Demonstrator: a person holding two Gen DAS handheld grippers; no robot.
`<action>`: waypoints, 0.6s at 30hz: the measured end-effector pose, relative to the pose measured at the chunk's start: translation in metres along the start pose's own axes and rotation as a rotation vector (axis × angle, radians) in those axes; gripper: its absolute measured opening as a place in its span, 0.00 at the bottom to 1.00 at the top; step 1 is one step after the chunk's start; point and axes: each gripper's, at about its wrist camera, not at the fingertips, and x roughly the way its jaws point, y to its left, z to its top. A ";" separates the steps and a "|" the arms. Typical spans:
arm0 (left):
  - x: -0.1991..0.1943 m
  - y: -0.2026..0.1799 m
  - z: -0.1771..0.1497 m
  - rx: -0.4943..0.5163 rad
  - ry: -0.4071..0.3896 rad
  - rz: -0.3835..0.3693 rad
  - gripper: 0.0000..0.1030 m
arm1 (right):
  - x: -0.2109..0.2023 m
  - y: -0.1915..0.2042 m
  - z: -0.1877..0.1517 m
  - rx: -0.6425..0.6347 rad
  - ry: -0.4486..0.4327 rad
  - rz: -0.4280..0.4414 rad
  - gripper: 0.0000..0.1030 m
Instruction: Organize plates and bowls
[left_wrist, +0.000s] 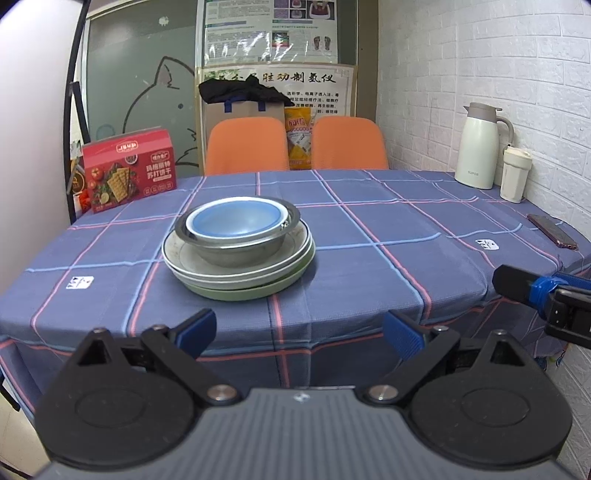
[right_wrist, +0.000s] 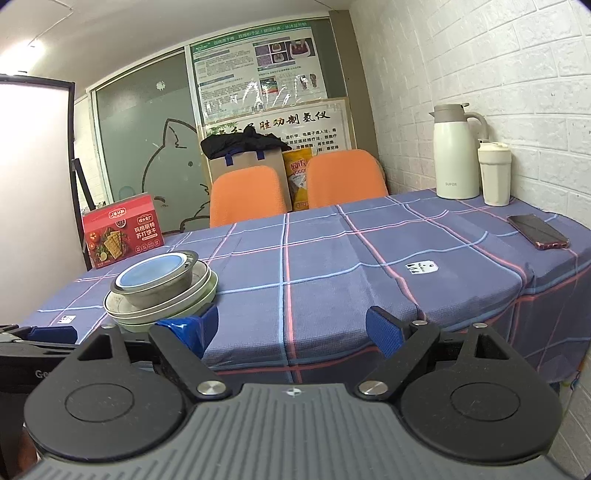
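On the counter (left_wrist: 369, 221), left of centre, our stack (left_wrist: 238, 247) holds a blue bowl (left_wrist: 236, 220) in a slippery steel bowl (left_wrist: 240, 247) atop plates (left_wrist: 236, 277); both tools, left (left_wrist: 299, 332) and right (right_wrist: 291, 328), gape empty, so we judge the rims likeliest holds.

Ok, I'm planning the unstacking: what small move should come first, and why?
Probably ease the open left claw forward toward the blue bowl. It sits topmost, nested in the metal bowl on the stacked plates, and both claws are open, short of the stack, holding nothing.
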 end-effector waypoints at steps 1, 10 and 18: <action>-0.001 0.000 0.000 0.002 -0.005 0.005 0.93 | 0.000 0.000 0.000 0.004 0.003 0.003 0.72; -0.014 -0.004 0.003 0.028 -0.046 -0.013 0.93 | -0.002 0.007 -0.001 -0.002 0.014 0.037 0.72; -0.015 -0.002 0.004 0.016 -0.051 -0.012 0.93 | -0.001 0.010 -0.002 -0.001 0.023 0.048 0.72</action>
